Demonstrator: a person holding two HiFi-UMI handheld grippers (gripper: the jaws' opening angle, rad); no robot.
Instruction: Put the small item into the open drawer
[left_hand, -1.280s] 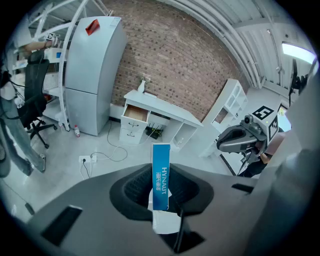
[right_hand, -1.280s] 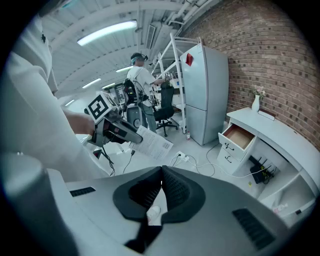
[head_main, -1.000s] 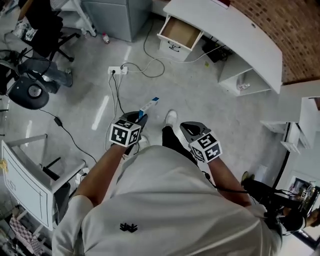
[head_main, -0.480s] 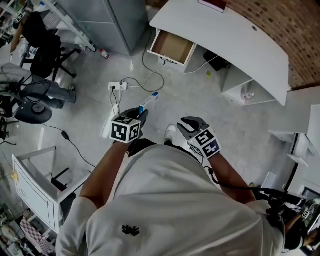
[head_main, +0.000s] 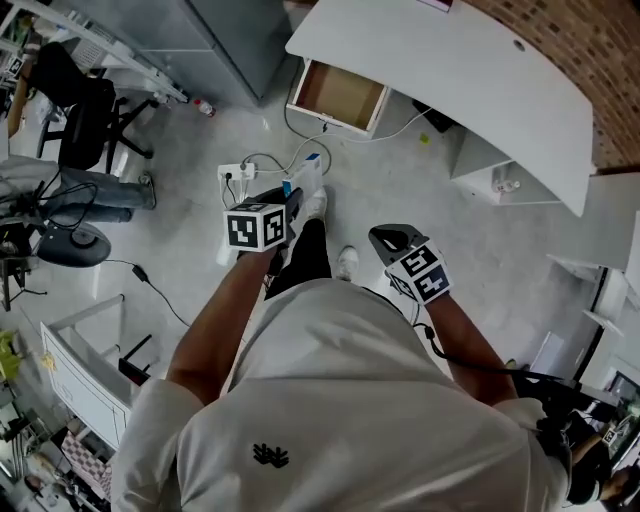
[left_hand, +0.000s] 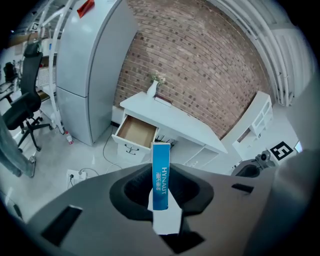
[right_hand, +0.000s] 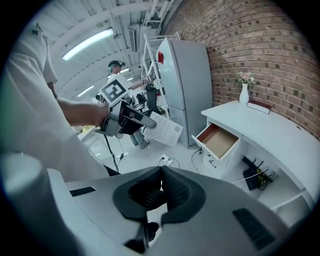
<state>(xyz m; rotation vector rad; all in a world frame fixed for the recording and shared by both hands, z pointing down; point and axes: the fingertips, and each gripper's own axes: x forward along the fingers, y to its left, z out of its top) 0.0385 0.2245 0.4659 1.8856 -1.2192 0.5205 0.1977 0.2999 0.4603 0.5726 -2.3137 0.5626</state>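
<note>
My left gripper (head_main: 283, 207) is shut on a slim blue and white box (head_main: 306, 171), which sticks out forward past the jaws. In the left gripper view the box (left_hand: 160, 175) stands upright between the pads, with the open drawer (left_hand: 136, 131) straight beyond it and some way off. The drawer (head_main: 340, 95) hangs under the white desk (head_main: 450, 70) and looks empty, with a brown bottom. My right gripper (head_main: 395, 238) is shut on nothing and held back by the person's body. The right gripper view shows the left gripper (right_hand: 140, 120), the box (right_hand: 164, 129) and the drawer (right_hand: 217, 140).
A power strip (head_main: 236, 171) with cables lies on the floor between me and the drawer. A tall grey fridge (left_hand: 90, 75) stands left of the desk. An office chair (head_main: 85, 110) is at the far left. A white vase (left_hand: 152, 90) stands on the desk.
The person has walked towards the desk, so the drawer is nearer. The left gripper has carried the box forward, past the power strip. The right gripper stays shut.
</note>
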